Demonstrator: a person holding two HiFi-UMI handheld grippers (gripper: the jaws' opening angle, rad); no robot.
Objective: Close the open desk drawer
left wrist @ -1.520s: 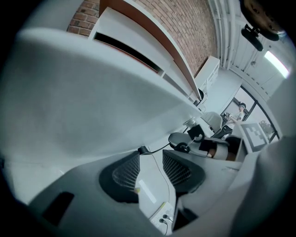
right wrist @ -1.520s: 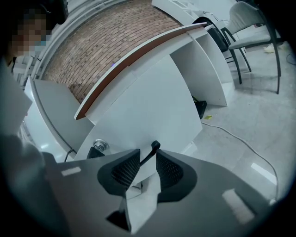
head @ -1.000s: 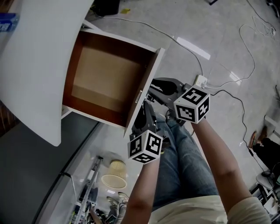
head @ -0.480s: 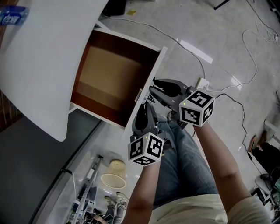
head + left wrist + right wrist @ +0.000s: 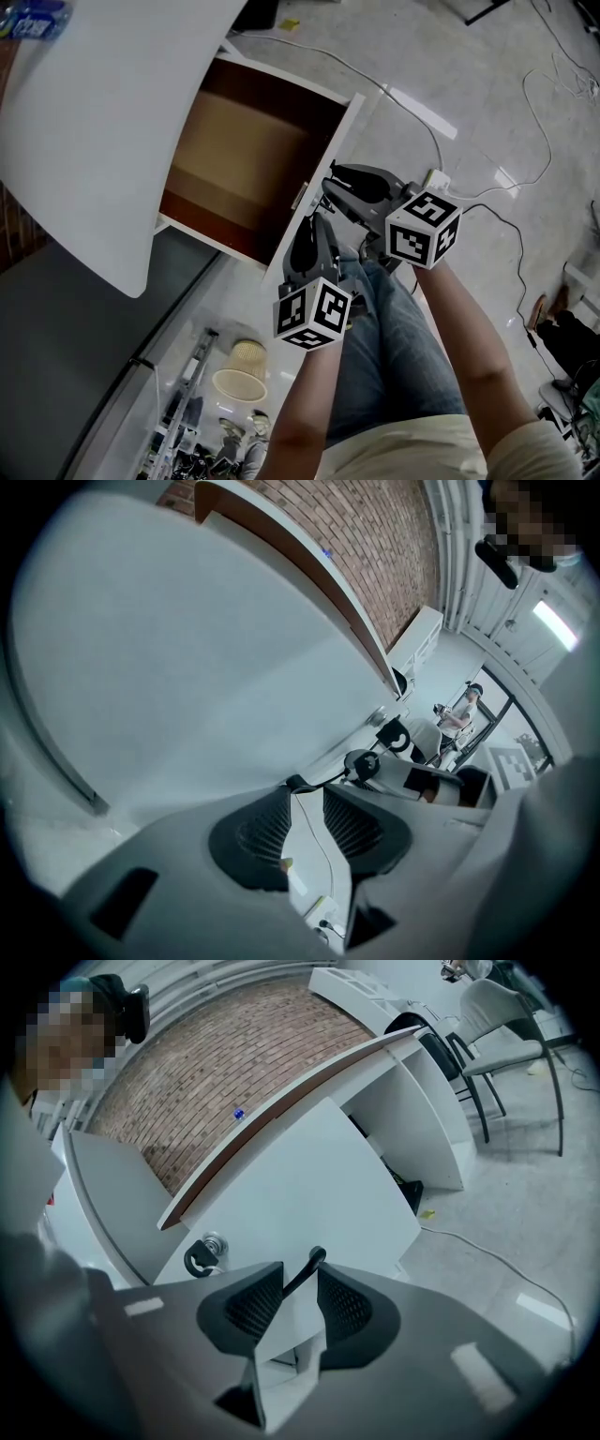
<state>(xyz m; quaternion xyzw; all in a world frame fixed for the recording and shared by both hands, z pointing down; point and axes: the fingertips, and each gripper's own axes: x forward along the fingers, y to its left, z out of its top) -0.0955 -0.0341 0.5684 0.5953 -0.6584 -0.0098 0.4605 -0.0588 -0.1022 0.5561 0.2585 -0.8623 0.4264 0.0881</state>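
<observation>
The drawer [image 5: 244,169] stands pulled out from under the white desk, its brown inside bare. Its white front panel [image 5: 323,178] carries a slim handle [image 5: 299,196]. My left gripper [image 5: 309,225] sits just off the lower part of that panel, and its pads stand a little apart with nothing between them [image 5: 307,794]. My right gripper [image 5: 330,184] is level with the handle, right beside the panel. Its jaws are open [image 5: 300,1279], and a thin dark bar shows in the gap without touching the pads. The panel [image 5: 300,1194] fills the view ahead, with a keyed lock [image 5: 214,1242] at its left.
The curved white desk top [image 5: 103,122] overhangs the drawer's left side. Cables [image 5: 525,112] and a power strip [image 5: 433,176] lie on the floor to the right. A round basket [image 5: 239,380] stands below the desk. The person's jeans [image 5: 394,347] are right behind the grippers. A chair [image 5: 506,1026] stands far right.
The head view has drifted, so the drawer sits a little further right in the picture. Both grippers keep their places beside the drawer front, and the drawer is as far out as before.
</observation>
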